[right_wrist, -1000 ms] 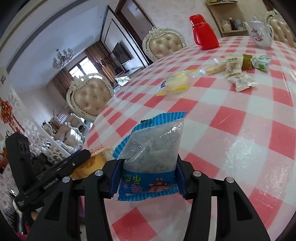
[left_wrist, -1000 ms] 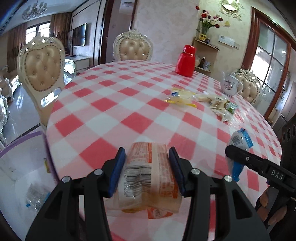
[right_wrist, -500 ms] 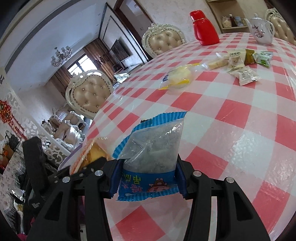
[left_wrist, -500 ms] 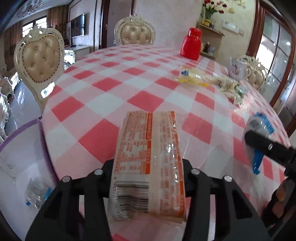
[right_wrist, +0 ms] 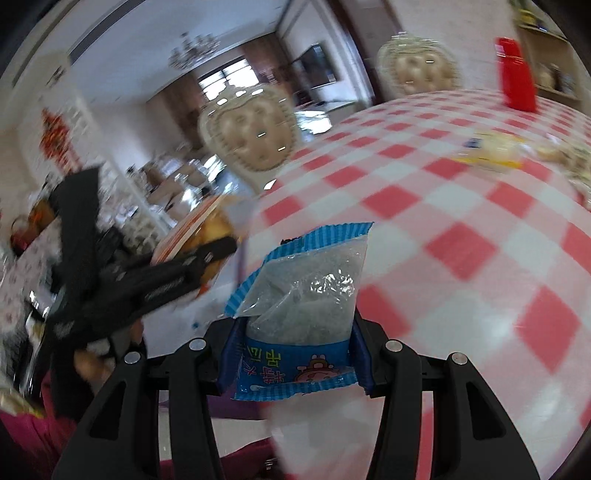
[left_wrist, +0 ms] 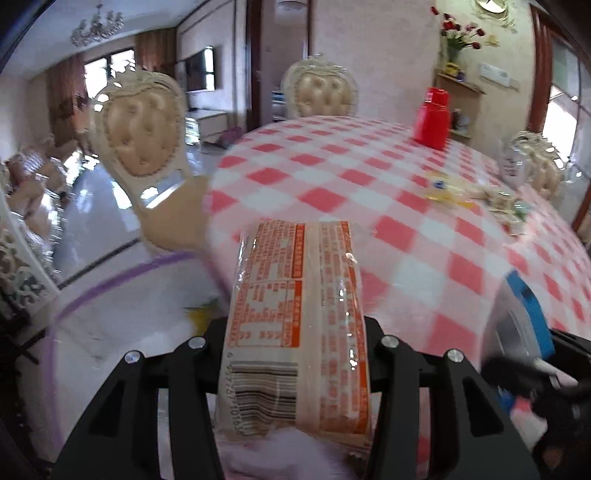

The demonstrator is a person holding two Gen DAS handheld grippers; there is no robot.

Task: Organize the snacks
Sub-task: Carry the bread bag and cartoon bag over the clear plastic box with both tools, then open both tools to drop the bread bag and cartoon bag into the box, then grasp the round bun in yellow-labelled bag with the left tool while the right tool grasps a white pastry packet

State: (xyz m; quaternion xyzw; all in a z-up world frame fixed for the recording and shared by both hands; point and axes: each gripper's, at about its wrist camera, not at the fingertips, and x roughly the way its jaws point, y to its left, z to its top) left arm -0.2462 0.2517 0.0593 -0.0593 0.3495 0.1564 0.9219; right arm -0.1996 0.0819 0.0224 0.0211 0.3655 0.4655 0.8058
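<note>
Tablecloth (left_wrist: pixel 424 236): red-and-white check. Left gripper (left_wrist: pixel 295 354): black; it grips a clear packet (left_wrist: pixel 299 317) printed in orange and white with a black barcode. Right gripper (right_wrist: pixel 295 354): black; it grips a bag (right_wrist: pixel 299 314) with a blue, zigzag-edged border, clear middle showing grey contents, and pink cartoon print. Jug (left_wrist: pixel 433 118): plain red. Chair (left_wrist: pixel 142 136): beige tufted back, cream frame. Flowers (left_wrist: pixel 458 31): red. Far snack (right_wrist: pixel 491 149): yellow.
</note>
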